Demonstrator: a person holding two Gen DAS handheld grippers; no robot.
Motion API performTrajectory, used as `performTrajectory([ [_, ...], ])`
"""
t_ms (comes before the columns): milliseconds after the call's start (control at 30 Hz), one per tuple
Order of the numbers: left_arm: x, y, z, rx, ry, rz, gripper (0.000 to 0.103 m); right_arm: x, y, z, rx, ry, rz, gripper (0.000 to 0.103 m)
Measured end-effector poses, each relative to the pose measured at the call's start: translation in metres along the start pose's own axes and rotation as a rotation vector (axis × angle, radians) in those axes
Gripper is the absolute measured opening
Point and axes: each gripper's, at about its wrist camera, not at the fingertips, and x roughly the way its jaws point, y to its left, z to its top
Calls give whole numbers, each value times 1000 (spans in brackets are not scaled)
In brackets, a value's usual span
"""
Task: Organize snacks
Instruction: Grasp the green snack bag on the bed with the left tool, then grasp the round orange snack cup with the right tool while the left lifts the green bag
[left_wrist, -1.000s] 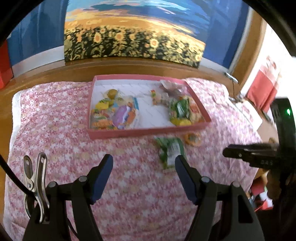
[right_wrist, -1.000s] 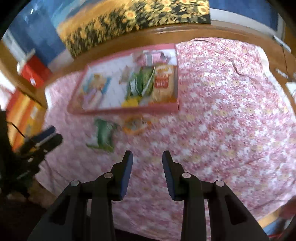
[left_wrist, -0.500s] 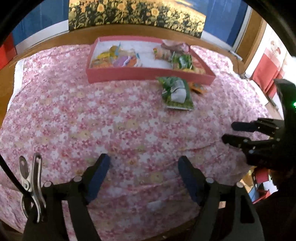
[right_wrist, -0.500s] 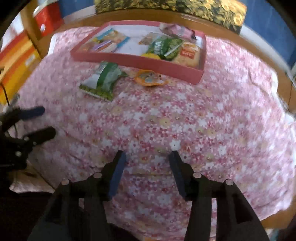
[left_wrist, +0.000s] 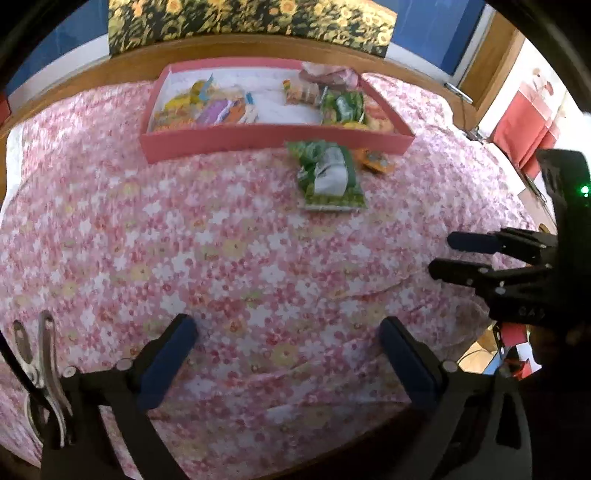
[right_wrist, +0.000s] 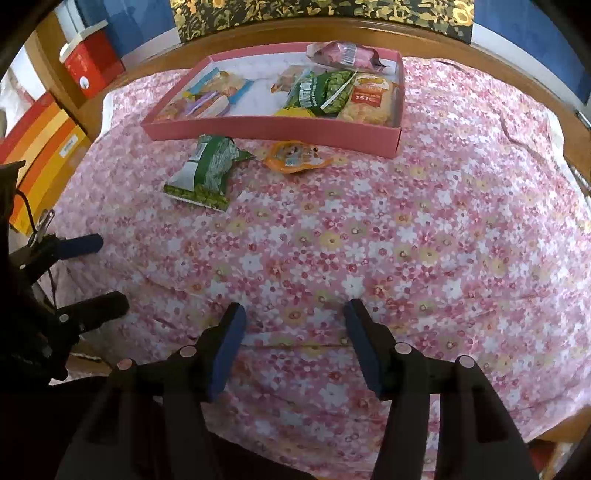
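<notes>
One pink tray (right_wrist: 273, 127) sits near the far edge of the counter (right_wrist: 406, 240), which wears a pink floral cloth. It holds two clusters of snacks: colourful packets on its left, green bags (right_wrist: 317, 92), a yellow bag (right_wrist: 369, 101) and a pink packet (right_wrist: 343, 53) on its right; their print is too small to read. Two snacks lie loose on the cloth just before the tray: a green bag (left_wrist: 330, 177), then an orange pouch (left_wrist: 376, 160). The left gripper (left_wrist: 286, 363) and the right gripper (right_wrist: 293, 343) hover near the near edge, jaws spread and just opening, nothing between them. A sunflower picture (left_wrist: 251, 20) stands behind.
</notes>
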Motion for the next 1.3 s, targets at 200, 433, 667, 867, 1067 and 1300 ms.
performTrajectory([
  [200,-9,-15,27,80,-96,5,99,-7,-12,-4,46,-29,50,60],
  [433,7,-31,56,130,-109,-1,99,-14,-21,-7,48,-54,74,60],
  [667,20,-39,78,148,-126,-9,99,-14,-18,-14,31,-67,73,60],
  [867,43,-31,93,113,-115,-5,97,-12,-13,-14,40,-72,68,60],
  [1067,48,-23,91,115,-120,-22,42,-13,-13,-14,48,-79,65,60],
  [1300,27,-20,79,149,-105,6,41,-11,-9,-13,37,-77,39,60],
])
